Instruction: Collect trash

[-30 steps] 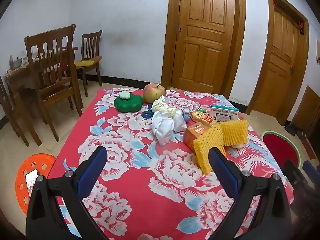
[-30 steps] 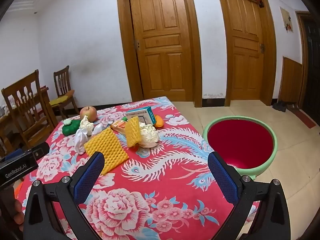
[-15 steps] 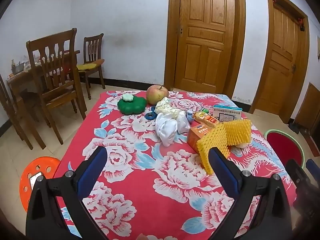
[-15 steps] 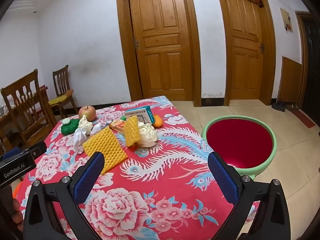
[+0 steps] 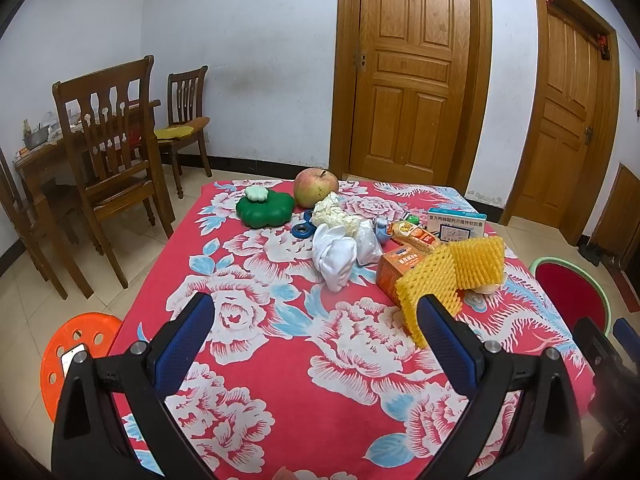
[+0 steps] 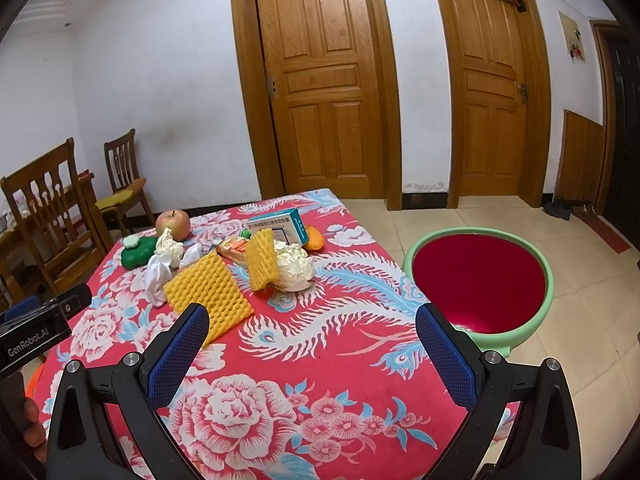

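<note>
A table with a red floral cloth (image 5: 280, 340) (image 6: 320, 360) holds a pile of trash: yellow foam fruit nets (image 5: 432, 288) (image 6: 208, 292), crumpled white tissues (image 5: 334, 254) (image 6: 296, 266), an orange carton (image 5: 400, 266), a snack wrapper (image 5: 412, 234) and a blue-white box (image 5: 456, 224) (image 6: 280, 226). A red basin with a green rim (image 6: 480, 280) (image 5: 572, 292) stands on the floor right of the table. My left gripper (image 5: 316, 320) is open and empty above the near cloth. My right gripper (image 6: 312, 332) is open and empty above the table's right part.
An apple (image 5: 316, 188) (image 6: 173, 224), a green flower-shaped toy (image 5: 264, 208) and a blue ring (image 5: 302, 230) lie at the far side. Wooden chairs (image 5: 108, 160) stand to the left. An orange stool (image 5: 76, 356) with a phone on it is at the near left.
Both grippers stay open and empty. The left view has pulled back and risen slightly, so the objects look a little farther. The right view is almost unchanged.
</note>
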